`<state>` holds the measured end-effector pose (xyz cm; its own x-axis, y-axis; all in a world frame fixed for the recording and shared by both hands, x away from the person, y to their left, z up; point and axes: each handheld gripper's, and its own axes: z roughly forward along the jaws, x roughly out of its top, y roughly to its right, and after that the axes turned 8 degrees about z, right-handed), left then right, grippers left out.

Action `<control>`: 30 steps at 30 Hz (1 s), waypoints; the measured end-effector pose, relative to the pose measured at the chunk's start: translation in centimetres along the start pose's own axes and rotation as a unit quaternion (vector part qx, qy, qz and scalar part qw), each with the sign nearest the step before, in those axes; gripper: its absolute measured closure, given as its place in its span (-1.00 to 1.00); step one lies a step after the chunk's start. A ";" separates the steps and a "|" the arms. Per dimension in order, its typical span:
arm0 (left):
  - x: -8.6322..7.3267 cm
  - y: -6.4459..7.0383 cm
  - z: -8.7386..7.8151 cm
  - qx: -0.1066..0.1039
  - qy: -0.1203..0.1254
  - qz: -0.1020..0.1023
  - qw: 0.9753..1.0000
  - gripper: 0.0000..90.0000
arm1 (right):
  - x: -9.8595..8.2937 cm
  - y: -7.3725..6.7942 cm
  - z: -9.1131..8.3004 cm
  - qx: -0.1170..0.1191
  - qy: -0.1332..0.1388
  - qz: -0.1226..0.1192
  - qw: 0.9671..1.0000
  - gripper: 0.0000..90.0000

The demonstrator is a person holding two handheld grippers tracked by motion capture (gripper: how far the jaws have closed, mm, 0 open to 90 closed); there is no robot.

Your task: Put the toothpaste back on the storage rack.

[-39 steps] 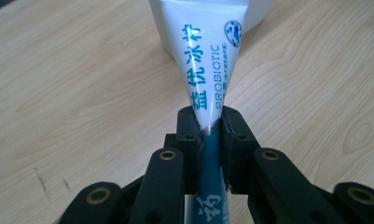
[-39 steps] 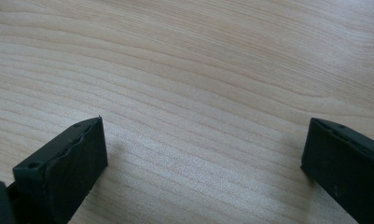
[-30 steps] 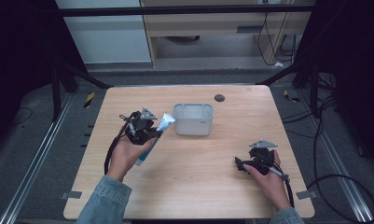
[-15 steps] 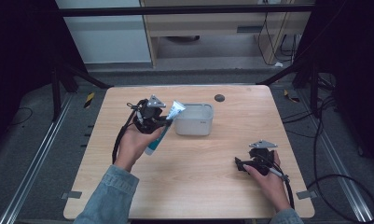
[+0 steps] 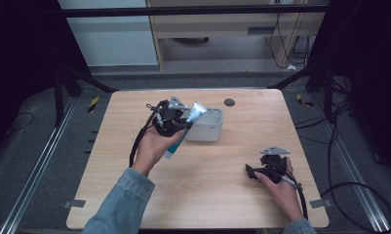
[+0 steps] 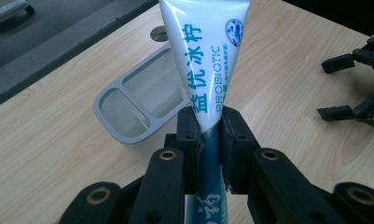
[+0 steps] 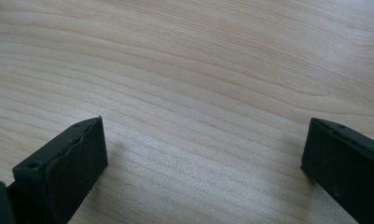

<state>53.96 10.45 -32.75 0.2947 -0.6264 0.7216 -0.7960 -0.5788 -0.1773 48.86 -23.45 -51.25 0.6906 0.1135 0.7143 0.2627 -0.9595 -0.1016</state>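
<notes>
My left gripper [image 5: 179, 127] [image 6: 210, 125] is shut on a white and blue toothpaste tube [image 5: 185, 129] [image 6: 205, 60], held tilted in the air with its flat crimped end up over the left rim of a grey two-compartment holder [image 5: 205, 125] [image 6: 133, 109]. The tube's lower end hangs below the jaws over the table. Both compartments of the holder look empty in the left gripper view. My right gripper [image 5: 251, 171] [image 7: 203, 163] rests low on the table at the near right, jaws wide apart with bare wood between them. It shows far right in the left gripper view as well [image 6: 336, 88].
The wooden table [image 5: 203, 195] has a small dark round hole [image 5: 228, 102] behind the holder. Cables trail from both grippers. Metal rails, dark floor and a cabinet surround the table.
My left gripper has carried the tube up and to the right, from the table's left part to the holder's left rim. The right gripper has stayed put.
</notes>
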 end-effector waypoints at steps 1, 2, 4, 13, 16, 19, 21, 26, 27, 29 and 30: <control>0.2 0.0 0.1 0.000 -0.002 0.002 1.000 0.75 | 0.0 0.0 0.0 0.000 0.000 -0.001 1.000 -0.99; 0.3 0.0 0.2 0.000 -0.004 0.003 1.000 0.75 | 0.0 0.0 0.0 0.000 0.000 0.000 1.000 -0.99; 0.6 0.1 0.3 0.002 -0.003 0.006 1.000 0.75 | 0.0 0.0 0.0 -0.001 0.000 -0.001 1.000 -0.99; 1.6 0.3 0.2 0.005 0.006 0.009 1.000 0.75 | 0.0 0.0 0.0 -0.001 0.000 -0.001 1.000 -0.99; 2.1 0.3 0.0 0.005 0.009 0.011 1.000 0.75 | 0.0 0.0 0.0 0.000 0.000 0.000 1.000 -0.99; 2.7 0.3 -0.2 0.007 0.012 0.016 1.000 0.75 | 0.0 0.0 0.0 0.000 0.000 -0.001 1.000 -0.99; 3.0 0.2 -0.2 0.008 0.016 0.018 1.000 0.75 | 0.0 0.0 0.0 -0.001 0.001 -0.002 1.000 -0.99; 4.1 0.2 0.0 0.019 0.009 0.034 0.999 0.75 | 0.0 0.0 0.0 -0.003 0.000 -0.003 1.000 -0.99; 4.2 0.2 0.0 0.015 0.013 0.033 0.999 0.75 | 0.0 0.0 0.0 -0.003 0.000 -0.003 1.000 -0.99; 4.6 0.1 -0.2 0.006 0.024 0.024 0.999 0.75 | 0.0 0.0 0.0 -0.003 0.000 0.000 1.000 -0.99; 4.8 0.0 -0.3 0.001 0.030 0.019 0.999 0.75 | 0.0 0.0 0.0 -0.002 0.001 0.000 1.000 -0.99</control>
<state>55.22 7.64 -29.10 0.2323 -0.6155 0.7532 -0.8044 -0.5569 -0.2070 48.90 -23.42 -51.27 0.6896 0.1122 0.7154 0.2590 -0.9608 -0.0989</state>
